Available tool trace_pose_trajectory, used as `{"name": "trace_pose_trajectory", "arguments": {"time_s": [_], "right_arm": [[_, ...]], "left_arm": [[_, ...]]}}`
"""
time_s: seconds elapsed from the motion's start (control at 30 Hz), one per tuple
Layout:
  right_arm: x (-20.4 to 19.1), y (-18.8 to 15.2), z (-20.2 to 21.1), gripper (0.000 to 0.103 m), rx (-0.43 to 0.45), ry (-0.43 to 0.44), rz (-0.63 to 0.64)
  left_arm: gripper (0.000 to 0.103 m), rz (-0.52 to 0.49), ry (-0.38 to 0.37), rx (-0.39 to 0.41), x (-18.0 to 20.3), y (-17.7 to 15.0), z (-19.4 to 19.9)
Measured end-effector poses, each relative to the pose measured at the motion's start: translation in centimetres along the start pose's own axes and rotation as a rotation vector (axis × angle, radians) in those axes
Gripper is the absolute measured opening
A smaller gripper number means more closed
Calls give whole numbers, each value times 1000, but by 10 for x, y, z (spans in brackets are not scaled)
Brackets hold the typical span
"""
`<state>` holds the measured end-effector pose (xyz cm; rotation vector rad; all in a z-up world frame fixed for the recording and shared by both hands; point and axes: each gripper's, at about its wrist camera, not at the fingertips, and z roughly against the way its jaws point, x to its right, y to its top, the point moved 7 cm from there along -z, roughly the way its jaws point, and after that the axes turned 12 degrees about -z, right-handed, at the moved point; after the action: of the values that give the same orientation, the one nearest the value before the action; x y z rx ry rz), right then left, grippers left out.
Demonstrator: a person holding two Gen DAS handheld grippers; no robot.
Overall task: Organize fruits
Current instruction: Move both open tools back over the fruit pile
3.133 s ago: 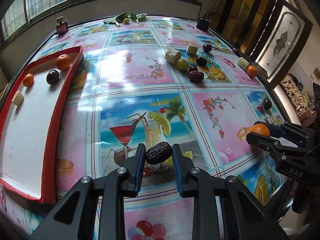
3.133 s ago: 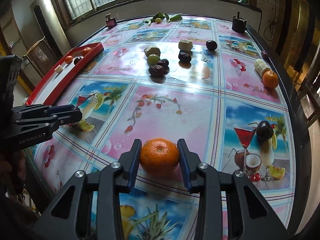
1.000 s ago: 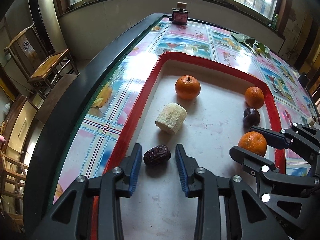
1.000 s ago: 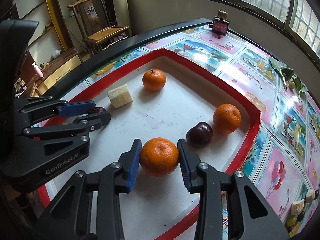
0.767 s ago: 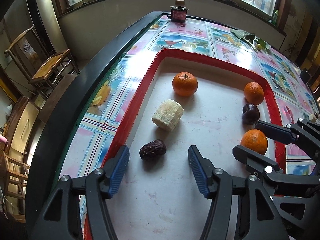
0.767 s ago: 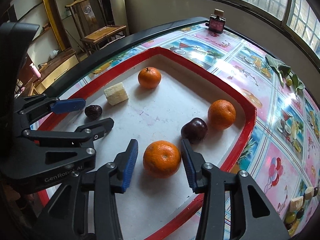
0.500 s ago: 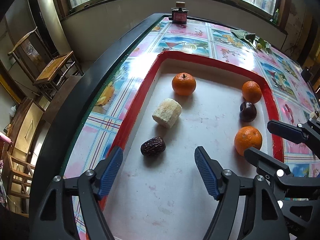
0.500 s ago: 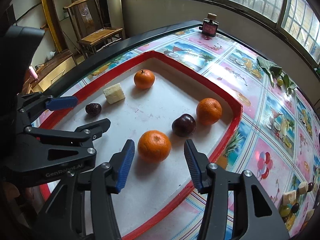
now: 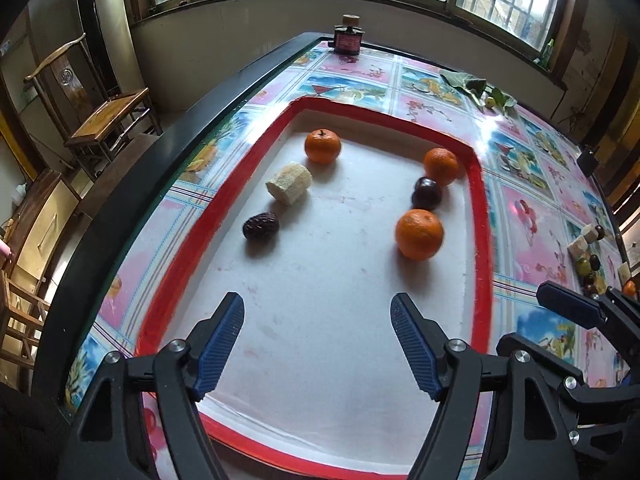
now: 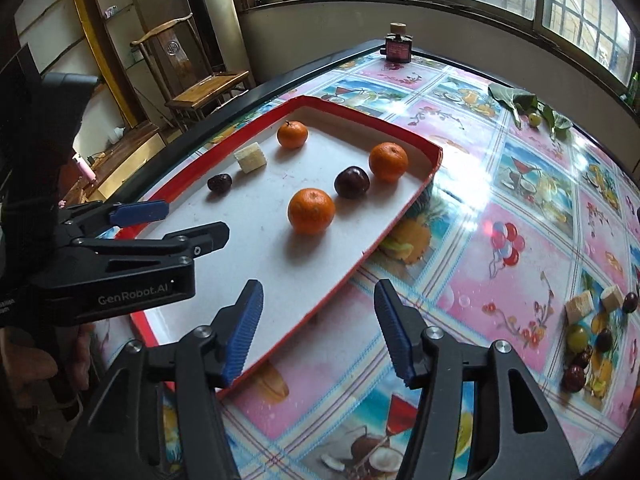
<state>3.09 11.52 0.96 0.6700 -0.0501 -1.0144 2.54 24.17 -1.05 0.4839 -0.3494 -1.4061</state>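
Observation:
The red-rimmed white tray (image 9: 482,216) (image 10: 404,208) holds three oranges, a dark plum (image 9: 427,193) (image 10: 351,182), a pale fruit chunk (image 9: 289,182) (image 10: 250,157) and a dark date (image 9: 261,225) (image 10: 219,182). The nearest orange (image 9: 419,234) (image 10: 311,210) lies free on the tray floor. My left gripper (image 9: 316,328) (image 10: 168,222) is open and empty above the tray's near part. My right gripper (image 10: 318,312) (image 9: 536,320) is open and empty over the tray's right rim.
More fruit and pale chunks (image 10: 588,332) (image 9: 586,256) lie on the patterned tablecloth at the far right. Green leaves (image 10: 524,106) and a small dark bottle (image 10: 398,46) stand near the window side. A wooden chair (image 9: 108,120) stands beyond the table's left edge.
Both grippers opened, left the date and the orange on the tray, and have drawn back from them; the right one has moved toward the tray's right rim.

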Motion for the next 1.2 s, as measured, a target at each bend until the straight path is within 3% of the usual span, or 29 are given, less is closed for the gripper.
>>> {"name": "trace_pose_trajectory", "arguments": {"time_s": [0.2,0.37,0.53,0.77,0.93,1.07,1.2], "right_arm": [[37,-35,43,62,31,50,-78],[91,-67,66,63,48,-4,-155],[143,-93,77,63,34,-58,-255],[197,-124,104,64,61,-86,-368],[228,-141,113,64,76,-106,-451],[244,-145,120,64,84,-122,-471],[256,-148,125,64,95,-125,-486]], "left_arm": [[76,-80,-28,17,59,-11,21],[76,-152,-96,17,115,-30,33],[76,-216,-94,15,150,-33,30],[76,-250,-126,9,185,-5,8],[76,-293,-202,22,229,22,-8],[76,-353,-207,24,267,37,-23],[76,-329,-198,28,277,61,-38]]}}
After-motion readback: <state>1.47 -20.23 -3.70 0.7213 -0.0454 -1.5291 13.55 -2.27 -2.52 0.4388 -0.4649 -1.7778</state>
